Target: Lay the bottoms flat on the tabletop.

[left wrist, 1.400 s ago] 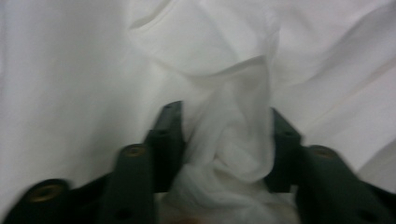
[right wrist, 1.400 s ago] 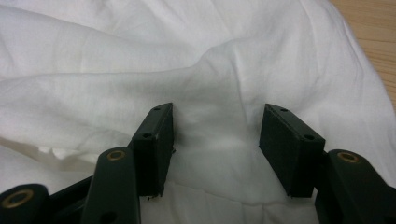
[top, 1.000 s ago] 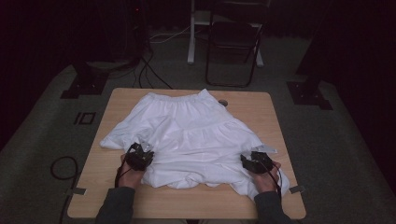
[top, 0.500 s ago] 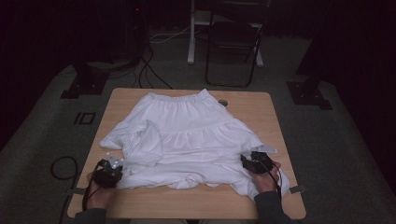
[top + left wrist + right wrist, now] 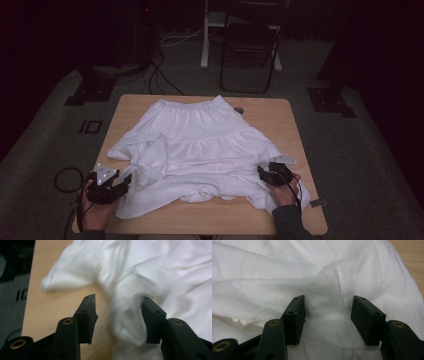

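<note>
Item: white skirt (image 5: 200,150) spread mid-bench (image 5: 280,220) | Left gripper (image 5: 111,184), lower left: jaws have just been opening, loose fold between them, unpressed | Right gripper (image 5: 272,172), lower right: jaws apart over cloth, nothing clamped | Risk: released fold may slump and re-crease.

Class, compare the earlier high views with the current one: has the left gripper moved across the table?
Yes. The left gripper has moved from over the white skirt out toward the table's near-left corner; its jaws have just been opening, with cloth loose between them.
</note>
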{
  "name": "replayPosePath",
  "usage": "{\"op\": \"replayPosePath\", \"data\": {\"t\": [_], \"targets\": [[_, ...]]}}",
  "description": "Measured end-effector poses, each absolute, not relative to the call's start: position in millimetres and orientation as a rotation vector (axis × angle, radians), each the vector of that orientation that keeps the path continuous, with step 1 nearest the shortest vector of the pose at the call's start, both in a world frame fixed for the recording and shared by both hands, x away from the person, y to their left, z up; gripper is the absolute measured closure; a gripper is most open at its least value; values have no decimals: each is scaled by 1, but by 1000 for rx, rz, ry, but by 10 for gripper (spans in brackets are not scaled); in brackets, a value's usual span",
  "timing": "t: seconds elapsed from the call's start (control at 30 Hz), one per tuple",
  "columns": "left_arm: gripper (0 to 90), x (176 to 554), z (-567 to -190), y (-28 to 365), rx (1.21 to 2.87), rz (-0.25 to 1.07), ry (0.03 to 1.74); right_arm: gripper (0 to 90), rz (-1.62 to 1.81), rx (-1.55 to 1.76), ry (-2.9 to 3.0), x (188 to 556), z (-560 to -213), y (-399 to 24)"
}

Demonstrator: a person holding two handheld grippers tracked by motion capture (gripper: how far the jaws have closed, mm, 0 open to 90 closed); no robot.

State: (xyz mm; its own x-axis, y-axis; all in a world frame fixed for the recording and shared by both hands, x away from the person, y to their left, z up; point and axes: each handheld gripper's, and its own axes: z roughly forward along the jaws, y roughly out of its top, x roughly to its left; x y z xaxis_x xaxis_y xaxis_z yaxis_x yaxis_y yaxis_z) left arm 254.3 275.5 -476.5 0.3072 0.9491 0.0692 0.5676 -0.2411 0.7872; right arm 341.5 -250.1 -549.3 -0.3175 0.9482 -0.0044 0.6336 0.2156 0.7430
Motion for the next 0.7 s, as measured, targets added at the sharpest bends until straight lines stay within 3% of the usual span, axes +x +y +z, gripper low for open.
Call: {"op": "replayPosePath", "data": {"t": [0.17,0.27,0.5,0.7], "targets": [[469,267,-463,253,1936,737,1268,445,900,1460,2031,341,-549,-250],[451,296,-461,218,1974,737,1197,445,900,1459,2031,341,-549,-250],[385,358,-488,170,2089,758,1196,445,901,1459,2030,341,-549,-250],[383,385,-512,165,2162,793,1281,445,903,1461,2029,341,-549,-250]]}}
